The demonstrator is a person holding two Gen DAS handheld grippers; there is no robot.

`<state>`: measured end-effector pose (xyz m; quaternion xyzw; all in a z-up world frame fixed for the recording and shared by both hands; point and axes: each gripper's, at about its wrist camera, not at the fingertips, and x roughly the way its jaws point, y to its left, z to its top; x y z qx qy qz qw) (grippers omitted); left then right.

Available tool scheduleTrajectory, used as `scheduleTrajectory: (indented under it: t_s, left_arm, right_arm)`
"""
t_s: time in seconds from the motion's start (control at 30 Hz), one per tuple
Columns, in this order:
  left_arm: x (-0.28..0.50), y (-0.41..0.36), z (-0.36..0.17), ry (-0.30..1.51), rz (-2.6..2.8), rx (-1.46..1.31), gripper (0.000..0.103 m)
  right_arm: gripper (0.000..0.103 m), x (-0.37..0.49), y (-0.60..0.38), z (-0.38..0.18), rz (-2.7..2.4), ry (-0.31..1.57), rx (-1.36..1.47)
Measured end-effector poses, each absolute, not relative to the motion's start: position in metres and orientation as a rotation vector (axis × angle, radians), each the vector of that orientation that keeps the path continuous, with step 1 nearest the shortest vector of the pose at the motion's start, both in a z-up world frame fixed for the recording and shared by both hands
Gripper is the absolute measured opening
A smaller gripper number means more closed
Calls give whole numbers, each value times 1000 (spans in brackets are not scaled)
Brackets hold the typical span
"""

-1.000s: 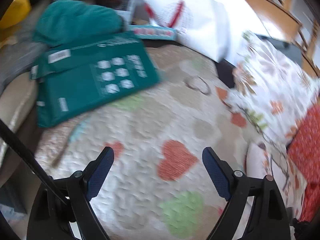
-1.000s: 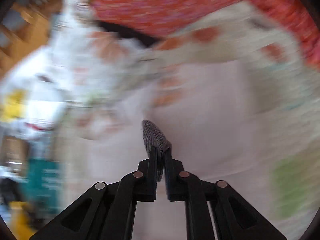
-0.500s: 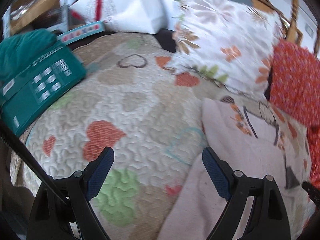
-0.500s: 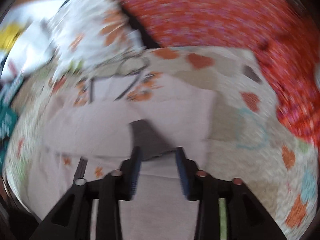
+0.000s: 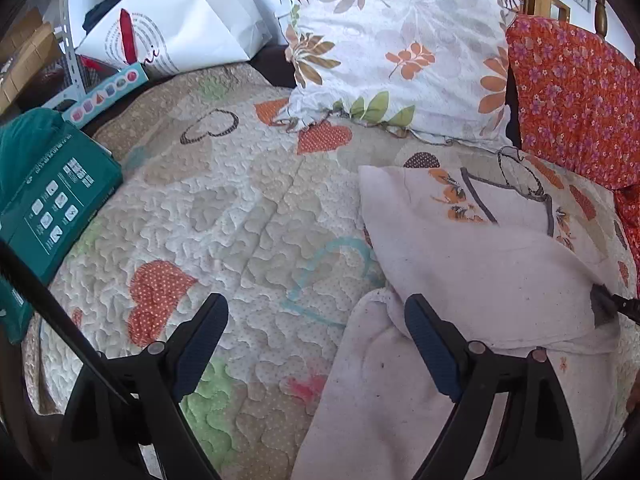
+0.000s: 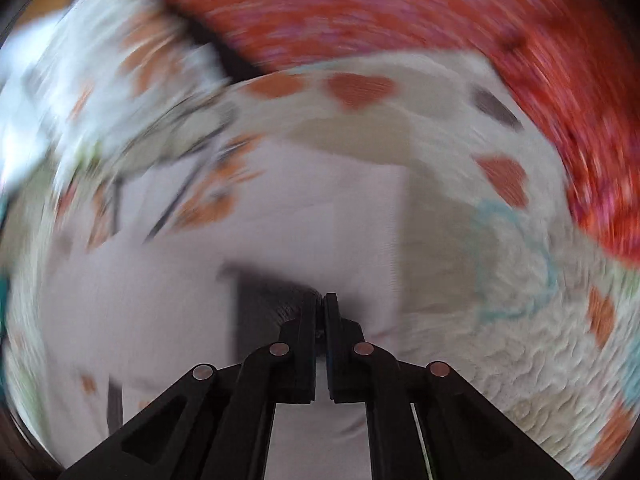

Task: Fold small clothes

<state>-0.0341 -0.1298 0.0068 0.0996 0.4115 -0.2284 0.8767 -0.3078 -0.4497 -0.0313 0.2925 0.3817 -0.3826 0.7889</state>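
Observation:
A small pale pink garment (image 5: 472,280) with grey trim and orange prints lies on the quilted bedspread (image 5: 224,216), partly folded over itself. My left gripper (image 5: 316,332) is open and empty, its right finger over the garment's left edge. My right gripper (image 6: 320,304) is shut on the garment's dark grey cuff (image 6: 272,296); that view is blurred by motion. Its tip shows at the right edge of the left wrist view (image 5: 624,306), at the grey cuff (image 5: 600,304).
A floral pillow (image 5: 400,48) and an orange floral cushion (image 5: 572,100) stand at the back. A green box (image 5: 56,200), a white bag (image 5: 176,28) and a long pale box (image 5: 108,92) lie at the left.
My left gripper has swung right, from the green box to the garment. My right gripper let go of the cuff, opened, then shut on it again over the garment.

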Motion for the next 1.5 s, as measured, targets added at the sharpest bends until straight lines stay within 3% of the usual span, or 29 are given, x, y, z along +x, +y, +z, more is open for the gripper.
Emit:
scheduleTrajectory:
  t_s: [0.23,0.37,0.5,0.67,0.7,0.73,0.77,0.93,0.97,1.2,1.27,1.4,1.5]
  left_arm:
    - [-26,-132,6,887,-483,184,89]
    - [-25,-132,2,911,-499,174,89]
    - [-28,-128,0,921,-498,166,89]
    - [-23,-117,-1,913,-462,154,89]
    - [-19,-113,-2,919,-449,147,89]
    - [-16,-111,-3,924,-442,139,89]
    - [-14,-107,-3,930,-435,129,89]
    - [-2,-93,-4,959,-414,60,89]
    - [-1,-92,-5,964,-407,59,89]
    - [-1,-97,-11,996,-415,65,89]
    - [-2,-98,-13,999,-413,70,89]
    - [-2,-99,-20,1021,-416,80,89]
    - [-3,-101,-27,1045,-420,89,89]
  right_arm:
    - [6,-378,-494,-35,-974,707,911]
    - [18,-379,-471,-18,-881,711,846]
    - [38,-360,-447,-10,-761,686,793]
    - [44,-316,-437,-27,-788,788,683]
    - [42,-308,-437,-34,-822,824,664]
    - [31,-304,-441,-38,-822,848,667]
    - [6,-300,-439,-42,-808,877,678]
    - [5,-313,-438,-35,-849,870,664]
    - [1,-318,-442,-36,-881,872,676]
    - [2,-347,-447,-29,-948,824,723]
    - [6,-353,-439,-27,-936,822,715]
    - [36,-376,-421,-32,-910,786,759]
    - [36,-403,-400,-44,-896,749,816]
